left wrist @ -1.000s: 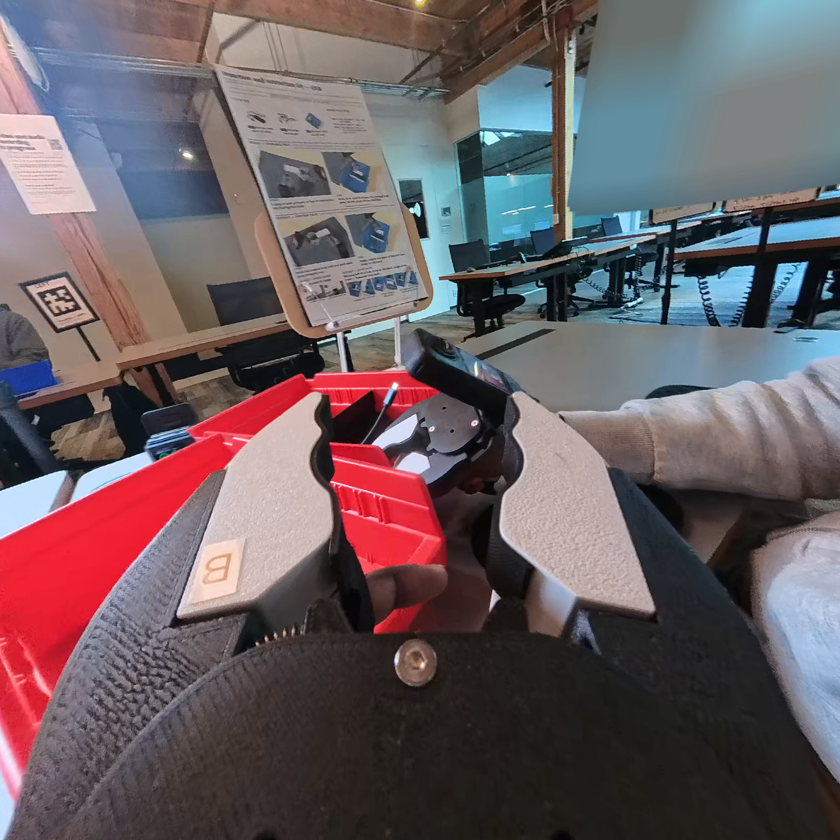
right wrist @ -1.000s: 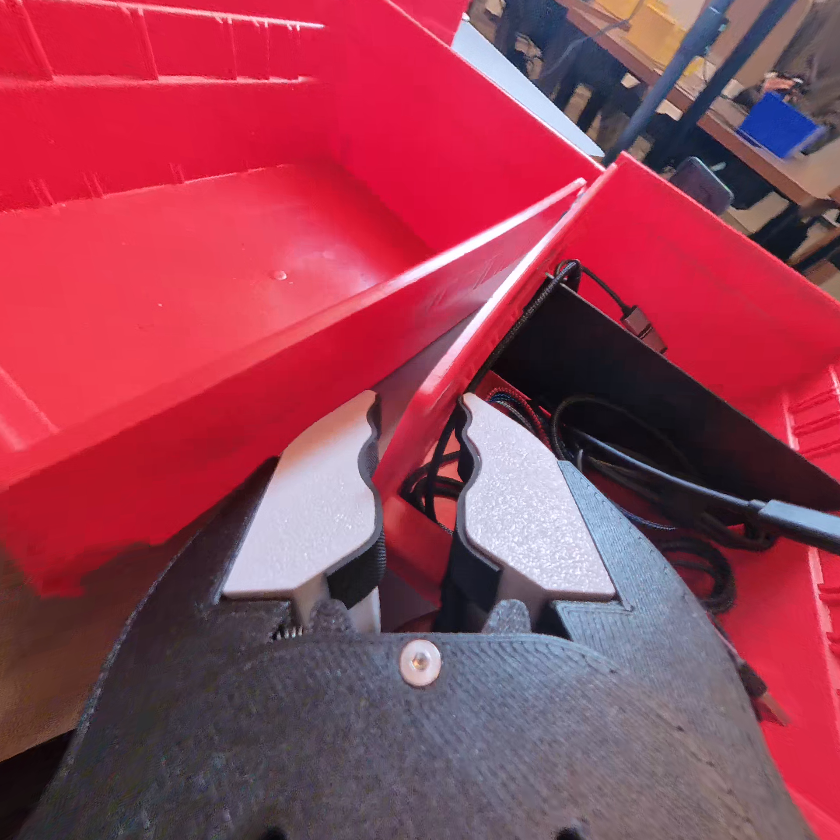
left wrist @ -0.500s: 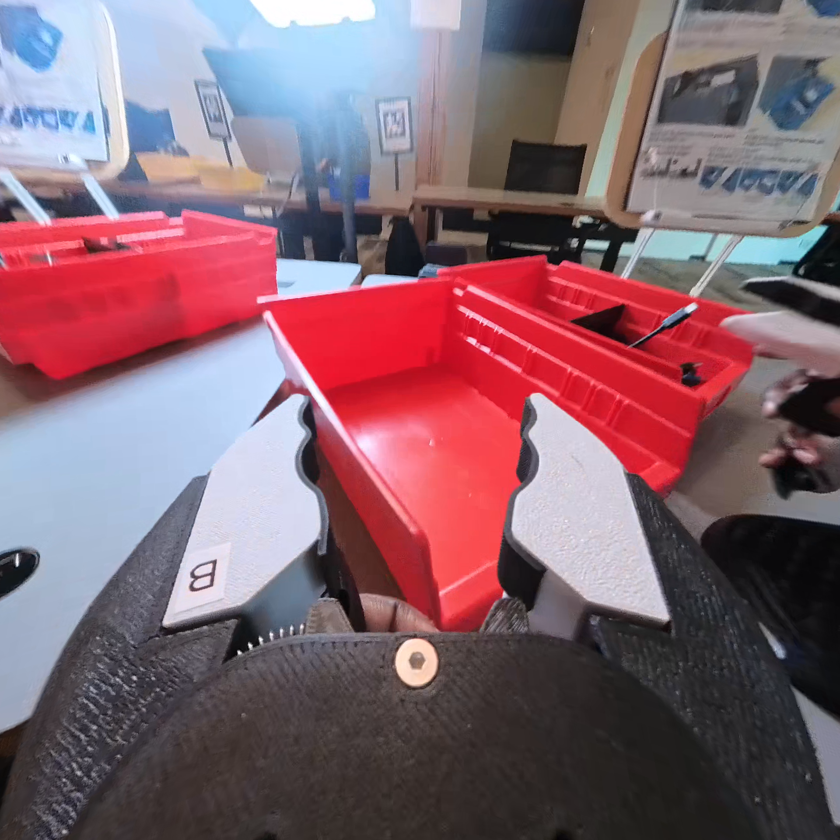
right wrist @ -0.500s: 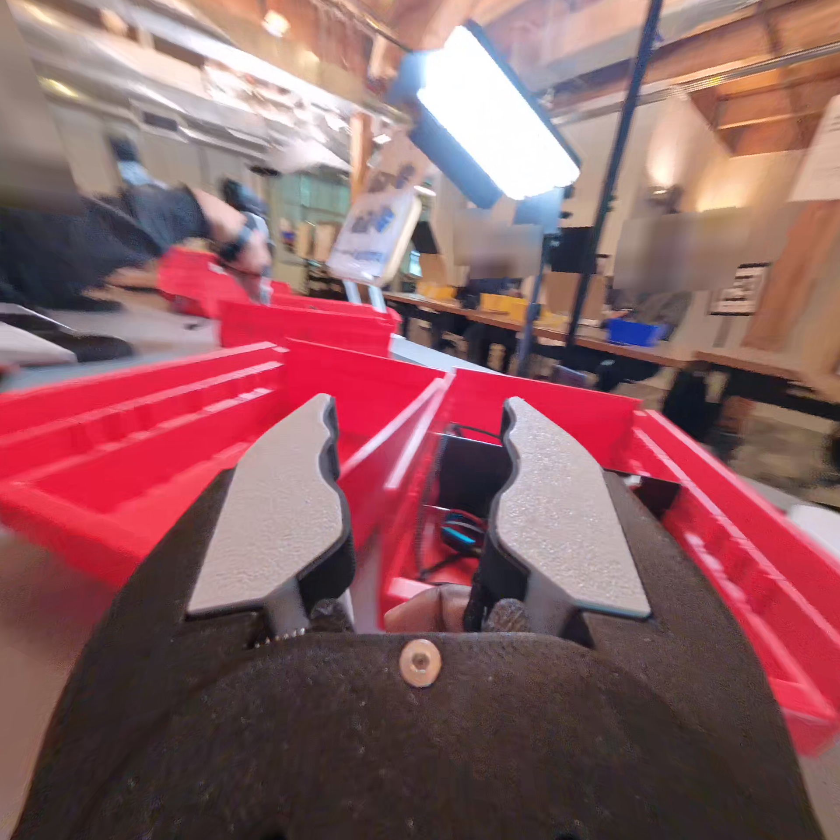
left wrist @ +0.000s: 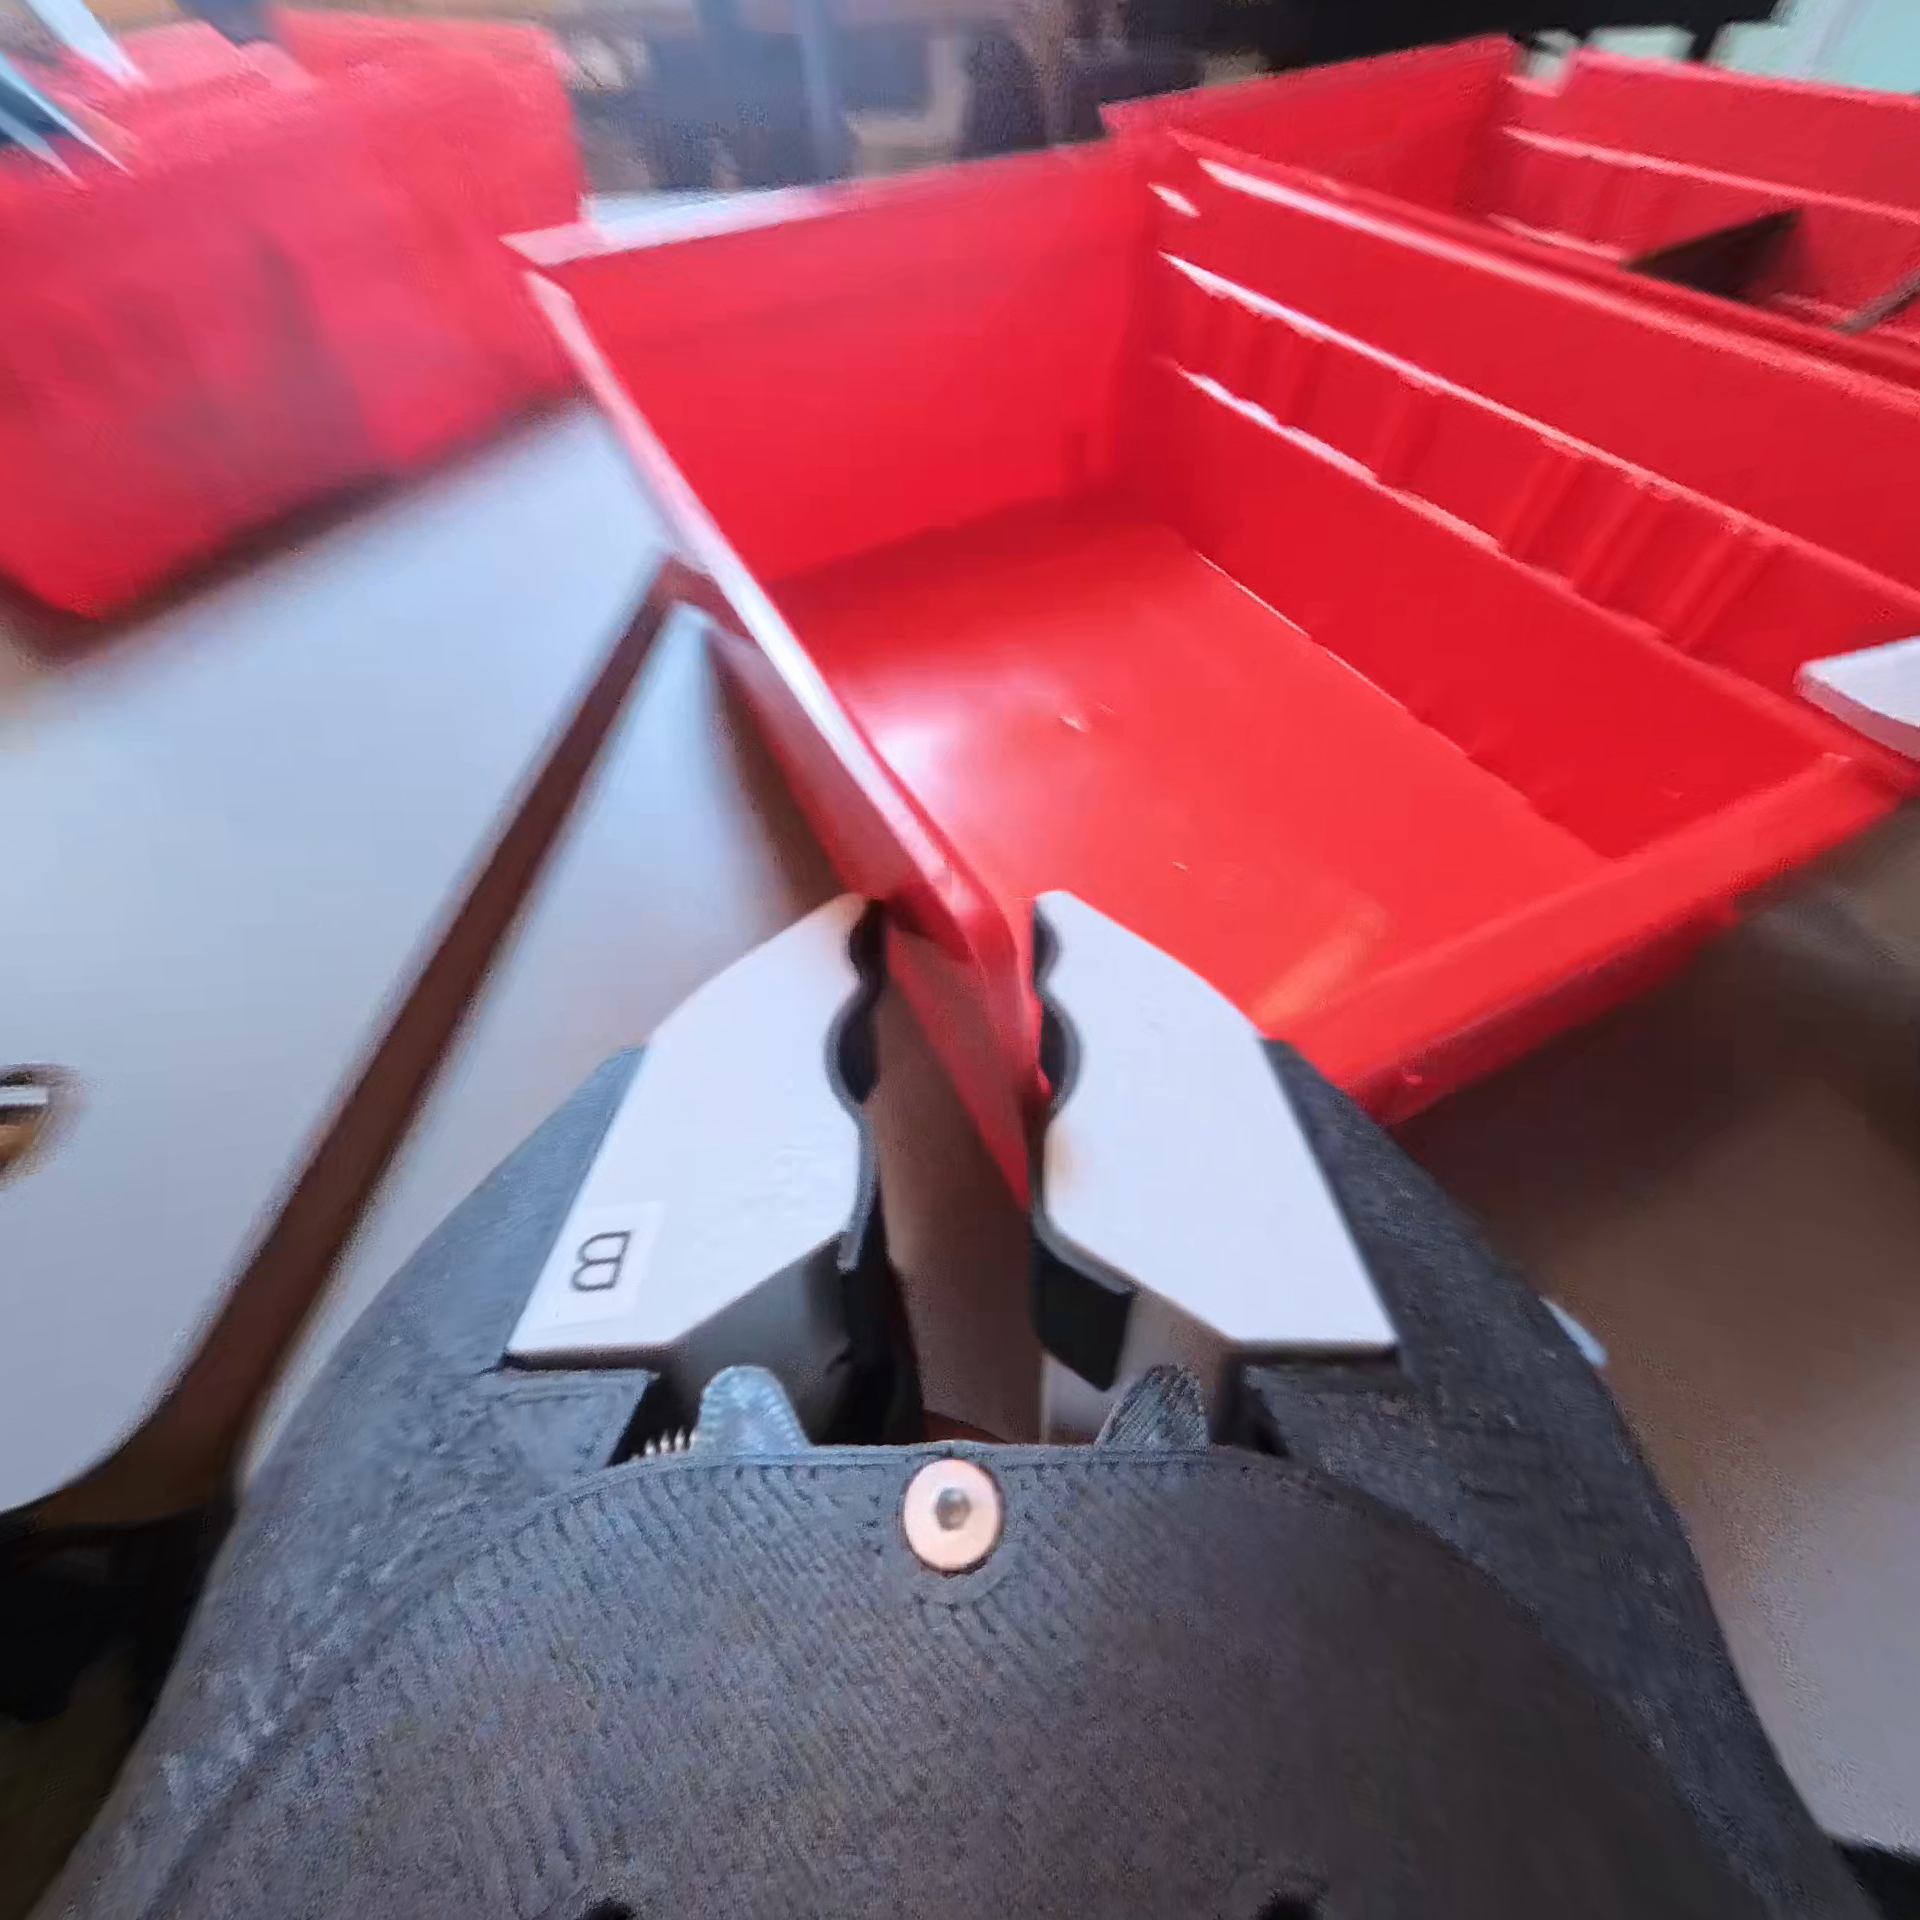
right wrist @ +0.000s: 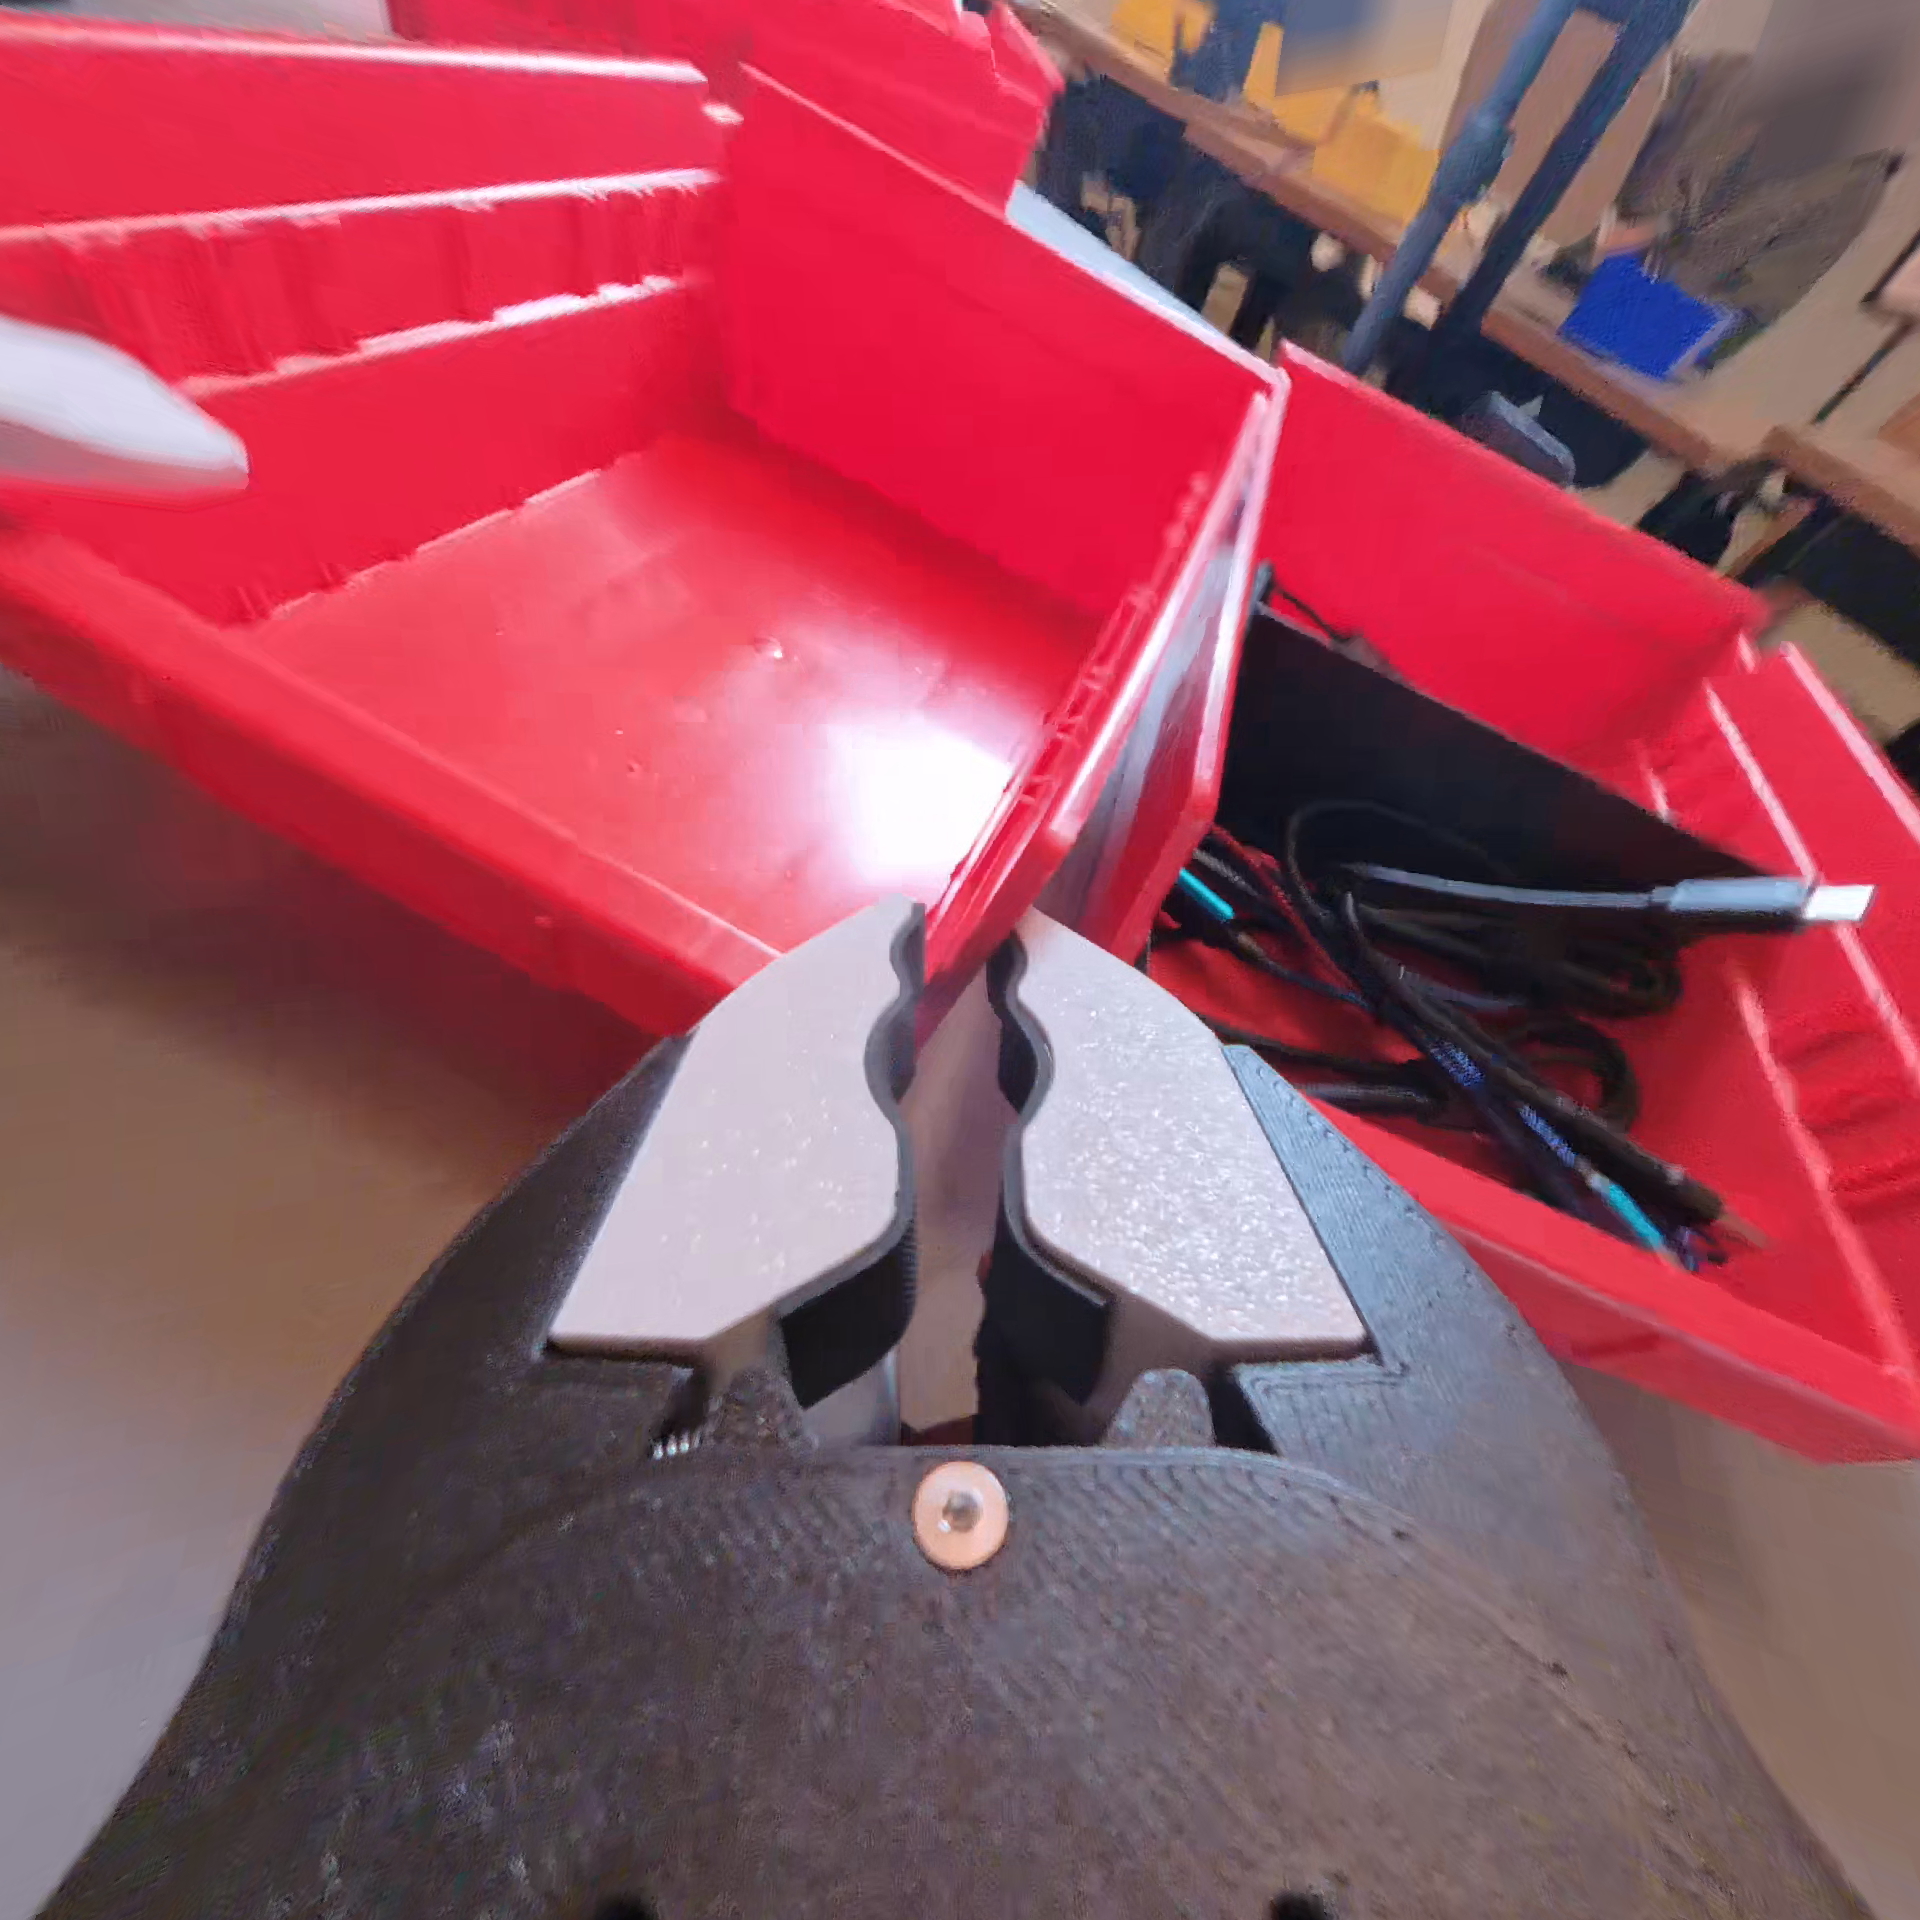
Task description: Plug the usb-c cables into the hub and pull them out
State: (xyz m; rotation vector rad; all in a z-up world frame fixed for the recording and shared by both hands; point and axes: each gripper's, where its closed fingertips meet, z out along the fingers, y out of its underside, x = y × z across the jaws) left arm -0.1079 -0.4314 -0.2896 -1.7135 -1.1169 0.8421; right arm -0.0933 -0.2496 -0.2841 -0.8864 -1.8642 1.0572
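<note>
While I hold both claws on the one bin, here is how each camera reads.

Left wrist view, claw: my left gripper (left wrist: 951, 914) is closed down to a narrow gap, its jaws on either side of the left wall of the empty red bin (left wrist: 1195, 748); the right pad seems pressed to the wall, though blur keeps me from being certain of the left one.

Left wrist view, surroundings: the bin sits on a pale table (left wrist: 312, 748), another red bin (left wrist: 260, 281) lies well apart at upper left, and a grey finger tip (left wrist: 1870, 696) of my other gripper shows at the right edge.

Left wrist view, task things: no cable or hub shows here.

Right wrist view, claw: my right gripper (right wrist: 961, 930) is nearly closed, pinching the right wall of the same empty bin near its front corner.

Right wrist view, task things: the usb-c cables (right wrist: 1475, 997) lie tangled in the neighbouring cable bin (right wrist: 1507, 540), just beside the wall I hold, and one metal-tipped plug (right wrist: 1766, 899) sticks up toward the right. A black divider (right wrist: 1455, 758) stands behind them. I cannot find the hub.

Step in hand, my judgement: I am positioning the empty bin, so plugging has not begun.

Doing it well: keep both grips even and move them together so the bin stays level, watch that its wall does not shove the cable bin, then let go cleanly before reaching for the raised plug.
</note>
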